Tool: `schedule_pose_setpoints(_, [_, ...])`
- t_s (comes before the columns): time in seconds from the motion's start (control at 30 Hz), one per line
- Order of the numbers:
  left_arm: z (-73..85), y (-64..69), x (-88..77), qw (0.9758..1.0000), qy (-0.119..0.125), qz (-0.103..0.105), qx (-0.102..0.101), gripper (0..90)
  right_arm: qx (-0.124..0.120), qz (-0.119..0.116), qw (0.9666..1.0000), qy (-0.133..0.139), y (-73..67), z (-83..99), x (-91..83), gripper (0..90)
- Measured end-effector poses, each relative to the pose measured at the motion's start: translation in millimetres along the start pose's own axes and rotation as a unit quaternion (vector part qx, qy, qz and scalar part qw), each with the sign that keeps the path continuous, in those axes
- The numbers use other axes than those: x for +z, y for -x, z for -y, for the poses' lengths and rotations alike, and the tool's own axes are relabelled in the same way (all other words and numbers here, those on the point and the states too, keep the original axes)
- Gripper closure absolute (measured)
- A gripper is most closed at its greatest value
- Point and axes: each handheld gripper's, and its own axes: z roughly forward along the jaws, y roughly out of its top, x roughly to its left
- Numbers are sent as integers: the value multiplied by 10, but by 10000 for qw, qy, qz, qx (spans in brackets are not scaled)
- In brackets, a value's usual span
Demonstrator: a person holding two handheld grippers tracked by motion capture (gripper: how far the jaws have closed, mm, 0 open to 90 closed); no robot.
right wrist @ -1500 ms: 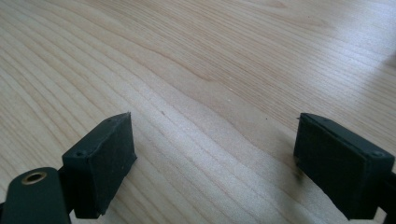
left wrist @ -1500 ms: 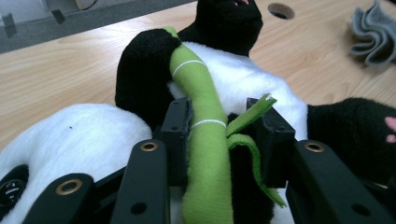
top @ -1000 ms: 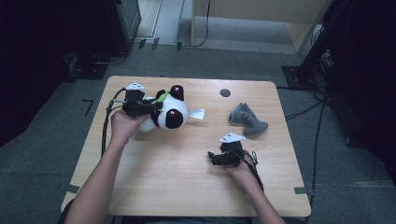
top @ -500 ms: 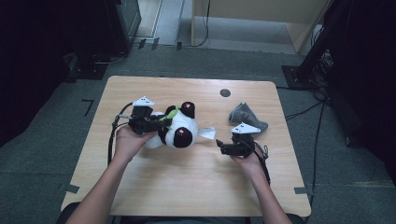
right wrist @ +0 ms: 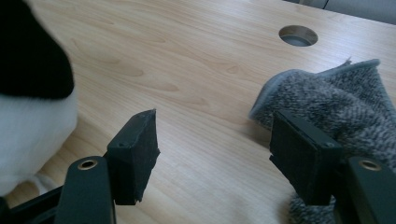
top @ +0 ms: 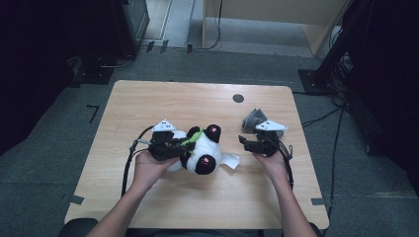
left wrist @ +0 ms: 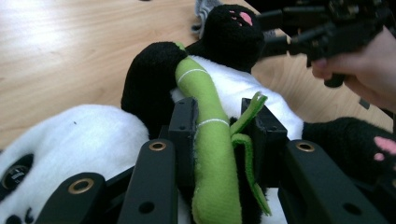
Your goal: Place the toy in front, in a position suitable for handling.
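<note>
Now | left gripper (top: 184,146) jaws clamped on panda toy's (top: 203,150) green bamboo stalk (left wrist: 212,140), toy at desk (top: 163,101) centre | right gripper (top: 245,143) jaws just been closing, apart, nothing between, near grey cloth (top: 254,118)

High view: pale wooden table (top: 148,103) evenly lit from overhead, room edges nearly black, pic soft & low-res. Left gripper view: sharp on green plush bamboo stalk (left wrist: 210,154) betw. jaws, faint glare on wood beyond. Right gripper view: grey fuzzy cloth (right wrist: 336,102) just past jaws slightly blurred, soft shadows.
</note>
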Motion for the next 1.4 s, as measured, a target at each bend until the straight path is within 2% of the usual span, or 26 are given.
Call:
schedule_pose_setpoints(0.13, [40,125,43,9999,-57,72,48,672,-43,200,9997,118,135,-62,12,329])
schedule_pose_setpoints(0.2, [57,174,45,9999,12,121,-39,670,-33,369,9991,206,212,-97,9,334])
schedule_pose_setpoints(0.27, [70,224,48,9998,57,198,-37,666,42,522,9983,264,314,-116,5,339])
schedule_pose_setpoints(0.37, [88,279,99,9999,59,148,30,663,153,831,9961,261,477,-107,23,344])
schedule_pose_setpoints(0.43, [109,288,144,9998,16,211,-21,663,286,847,9957,238,566,-80,46,348])
schedule_pose_setpoints(0.53, [146,326,192,9998,62,161,80,654,378,842,9957,82,624,-27,94,349])
schedule_pose_setpoints(0.6, [150,328,194,9998,86,137,121,641,333,881,9955,-64,628,-5,129,349])
schedule_pose_setpoints(0.67, [146,305,188,9996,43,256,82,613,203,1006,9945,-197,627,17,161,351])
schedule_pose_setpoints(0.73, [136,285,168,9993,31,354,63,575,54,1112,9930,-392,638,48,191,391])
schedule_pose_setpoints(0.83, [124,277,129,9992,129,317,228,476,71,1136,9922,-518,685,88,231,436])
schedule_pose_setpoints(0.9, [101,260,92,9989,208,323,265,420,106,1170,9917,-522,724,105,251,475])
schedule_pose_setpoints(0.97, [70,233,51,9990,176,317,275,375,148,1215,9910,-549,753,114,273,511])
schedule_pose_setpoints(1.1, [40,184,-44,9987,281,207,382,347,313,1131,9904,-730,787,125,322,561])
schedule_pose_setpoints(1.2, [21,146,-100,9984,290,60,489,312,276,1133,9890,-905,780,137,349,574])
schedule_pose_setpoints(1.23, [15,128,-119,9984,284,30,491,303,238,1012,9901,-945,781,143,338,586])
schedule_pose_setpoints(1.4, [15,30,-227,9982,330,-64,507,284,214,946,9908,-944,789,143,323,677])
